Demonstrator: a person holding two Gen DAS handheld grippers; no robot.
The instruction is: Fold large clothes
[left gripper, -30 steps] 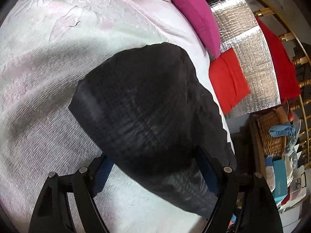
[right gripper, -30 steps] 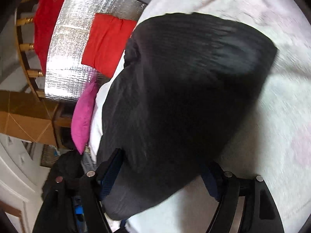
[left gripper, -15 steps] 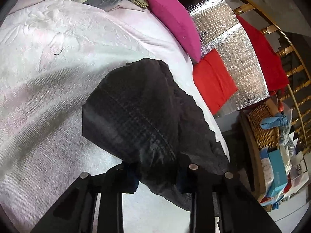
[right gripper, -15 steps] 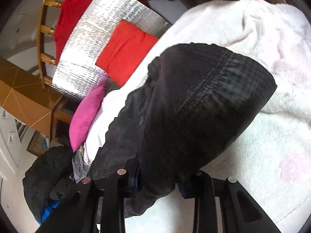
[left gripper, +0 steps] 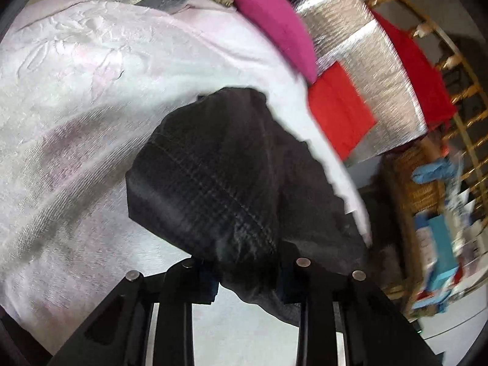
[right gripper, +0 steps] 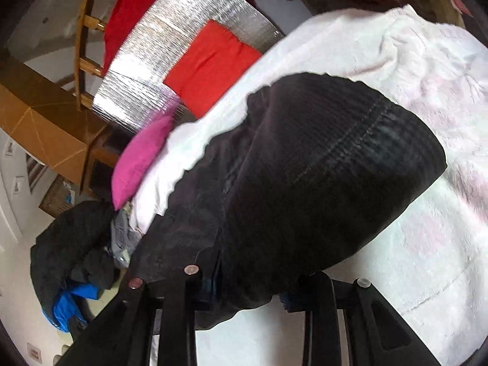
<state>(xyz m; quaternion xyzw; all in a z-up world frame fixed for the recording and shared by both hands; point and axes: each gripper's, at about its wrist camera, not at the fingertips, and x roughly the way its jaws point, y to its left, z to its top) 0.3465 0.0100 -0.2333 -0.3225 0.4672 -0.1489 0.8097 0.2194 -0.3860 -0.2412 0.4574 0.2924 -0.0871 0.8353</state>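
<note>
A black garment [left gripper: 231, 177] lies folded on a white and pale pink blanket [left gripper: 91, 91]. Part of it hangs over the bed's edge. My left gripper [left gripper: 247, 277] is shut on the garment's near edge, and the cloth bunches between its fingers. In the right wrist view the same black garment [right gripper: 320, 177] fills the middle. My right gripper [right gripper: 253, 286] is shut on its near edge too. The cloth hides the fingertips of both grippers.
A magenta pillow [left gripper: 274, 24], a red pillow [left gripper: 338, 122] and a silver foil mat [left gripper: 357, 61] stand by a wooden rail beside the bed. A wicker basket [left gripper: 418, 195] and boxes are at the right. A dark jacket pile [right gripper: 70, 253] lies on the floor.
Both grippers were open around the garment's edge a second ago and have shut on it. Both have pulled back and lifted the edge slightly.
</note>
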